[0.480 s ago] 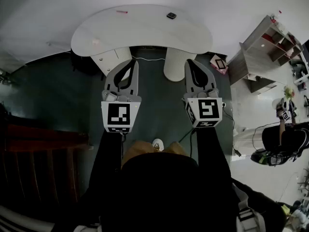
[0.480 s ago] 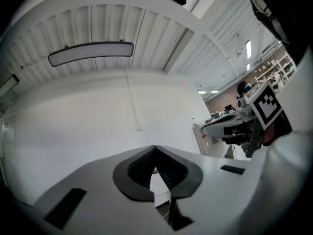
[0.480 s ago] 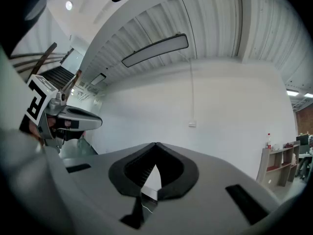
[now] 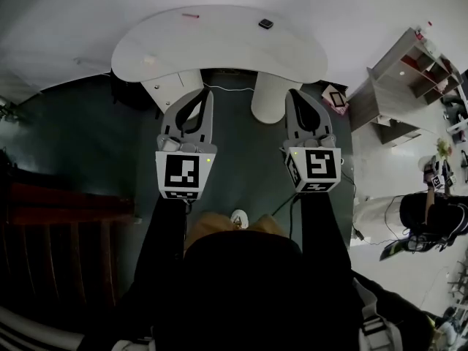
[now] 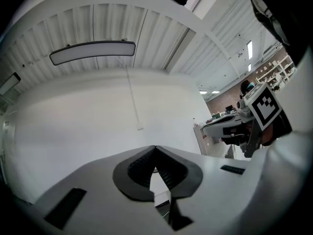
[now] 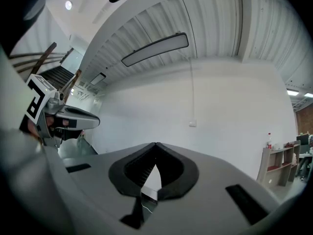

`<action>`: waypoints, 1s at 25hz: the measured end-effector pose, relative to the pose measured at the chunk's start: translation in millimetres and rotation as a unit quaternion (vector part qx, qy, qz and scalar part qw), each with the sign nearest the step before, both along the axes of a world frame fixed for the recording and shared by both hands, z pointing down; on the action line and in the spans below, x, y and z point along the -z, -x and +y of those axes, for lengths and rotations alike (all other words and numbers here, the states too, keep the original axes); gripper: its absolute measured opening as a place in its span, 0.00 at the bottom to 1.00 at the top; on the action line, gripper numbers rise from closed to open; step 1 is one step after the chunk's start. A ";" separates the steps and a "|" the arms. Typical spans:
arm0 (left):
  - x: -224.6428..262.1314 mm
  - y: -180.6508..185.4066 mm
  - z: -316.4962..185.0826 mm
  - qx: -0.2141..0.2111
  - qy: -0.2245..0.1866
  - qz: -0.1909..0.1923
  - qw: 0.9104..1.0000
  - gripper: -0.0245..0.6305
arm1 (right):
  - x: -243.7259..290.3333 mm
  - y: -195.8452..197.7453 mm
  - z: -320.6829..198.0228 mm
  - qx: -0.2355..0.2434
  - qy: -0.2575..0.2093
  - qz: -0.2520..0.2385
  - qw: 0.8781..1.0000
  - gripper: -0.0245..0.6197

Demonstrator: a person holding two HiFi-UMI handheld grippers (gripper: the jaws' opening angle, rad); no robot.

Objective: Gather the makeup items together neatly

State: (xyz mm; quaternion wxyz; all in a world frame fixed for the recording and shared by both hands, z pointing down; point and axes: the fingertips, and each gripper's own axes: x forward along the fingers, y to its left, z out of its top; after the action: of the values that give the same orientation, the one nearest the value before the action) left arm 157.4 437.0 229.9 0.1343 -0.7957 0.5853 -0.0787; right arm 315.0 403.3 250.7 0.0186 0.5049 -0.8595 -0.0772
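Below the white table (image 4: 219, 53) at frame top, left gripper (image 4: 205, 95) and right gripper (image 4: 292, 93) are hanging clenched and empty; stepping closer and opening the jaws before reaching looks wisest.

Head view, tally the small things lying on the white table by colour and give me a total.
Red: 1, a thin stick near the far edge.
Dark: 1, a small squarish item.
Pale: 1, a faint small item at the left end, too small to identify.
Total: 3 on the white table.
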 end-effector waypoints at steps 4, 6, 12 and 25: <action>0.6 9.1 -3.5 0.004 0.001 0.022 1.000 0.06 | -0.5 4.0 -3.5 0.003 -0.002 0.003 1.000 0.08; 3.1 9.3 -6.3 0.002 -0.002 0.022 1.000 0.06 | -0.3 4.4 -6.2 0.004 -0.003 0.005 1.000 0.08; 10.1 1.8 -15.2 -0.010 -0.013 0.011 1.000 0.06 | -1.8 2.5 -14.4 0.007 -0.001 -0.007 1.000 0.08; -2.1 13.9 -96.6 -0.019 -0.002 0.006 1.000 0.06 | -10.3 10.9 -82.8 -0.006 0.006 -0.003 1.000 0.08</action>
State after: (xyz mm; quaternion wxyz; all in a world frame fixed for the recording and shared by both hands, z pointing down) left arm 143.5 340.3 232.0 0.1338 -0.8068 0.5712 -0.0701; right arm 304.0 320.5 260.9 0.0195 0.5100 -0.8571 -0.0702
